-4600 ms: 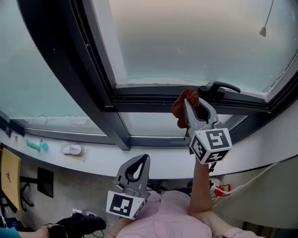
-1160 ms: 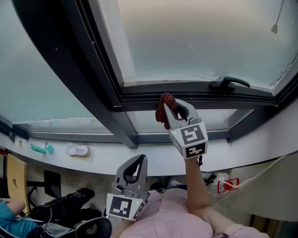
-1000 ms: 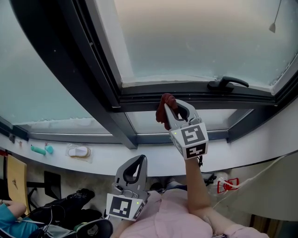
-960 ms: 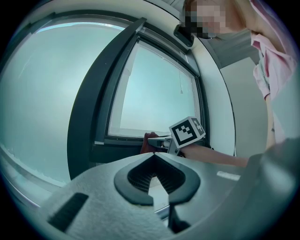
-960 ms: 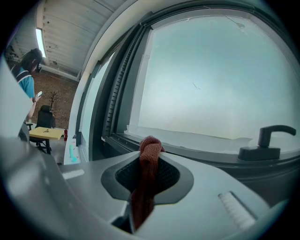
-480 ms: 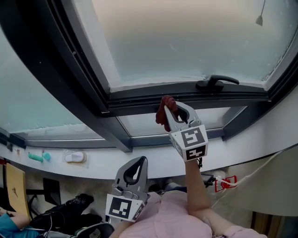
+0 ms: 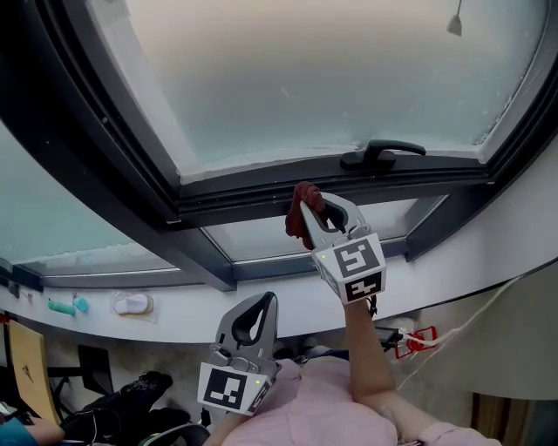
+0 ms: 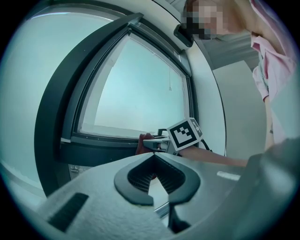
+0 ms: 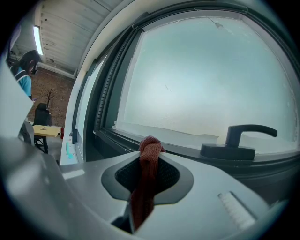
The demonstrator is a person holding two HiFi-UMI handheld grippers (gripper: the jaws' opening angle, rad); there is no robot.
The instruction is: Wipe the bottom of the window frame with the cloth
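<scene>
My right gripper is raised to the dark bottom rail of the window frame and is shut on a reddish-brown cloth. The bunched cloth sticks out past the jaw tips and meets the rail left of the black window handle. In the right gripper view the cloth is clamped between the jaws, with the handle off to the right. My left gripper hangs low by my body, shut with nothing in it. Its own view shows the right gripper's marker cube and the cloth.
A white curved sill runs under the window, with a teal item and a white item at its left. A blind-cord weight hangs top right. Cables and a red object lie lower right.
Since the earliest frame the right gripper has carried the cloth left along the rail, away from the handle. In the last second the head view has shifted; the left gripper has stayed put.
</scene>
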